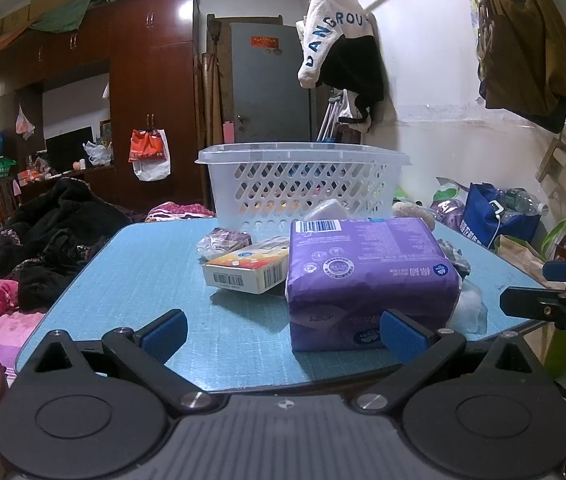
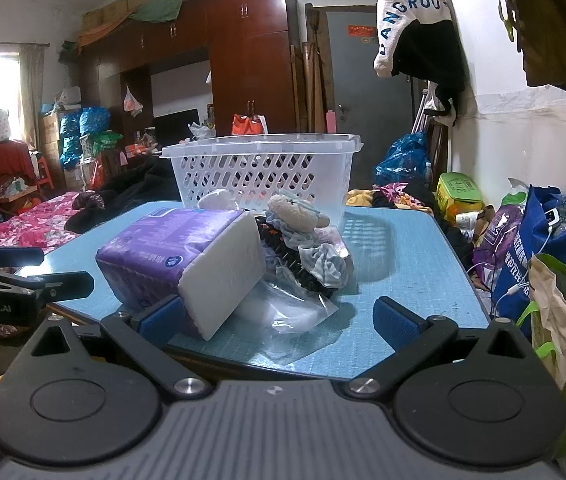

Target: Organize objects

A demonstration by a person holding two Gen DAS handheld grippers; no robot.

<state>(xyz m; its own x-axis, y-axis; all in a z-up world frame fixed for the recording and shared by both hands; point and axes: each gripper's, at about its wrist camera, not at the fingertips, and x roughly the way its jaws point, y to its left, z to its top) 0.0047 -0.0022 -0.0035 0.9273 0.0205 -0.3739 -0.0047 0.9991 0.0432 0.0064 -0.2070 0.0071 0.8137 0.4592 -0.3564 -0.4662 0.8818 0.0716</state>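
The tissue pack (image 1: 367,280) lies at the near edge of the table (image 1: 143,264), short of the basket (image 1: 303,184), and with both my left gripper (image 1: 283,332) and right gripper (image 2: 279,320) spread and empty, I judge a one-sided pinch could shove it into the box (image 1: 249,266) or slip on the soft wrap.

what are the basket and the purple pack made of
Basket: looks like translucent white moulded plastic, with lattice holes and light passing through its walls. Purple pack: glossy thin plastic film, wrinkled and shiny, seemingly wrapped around soft white tissue exposed at one end.
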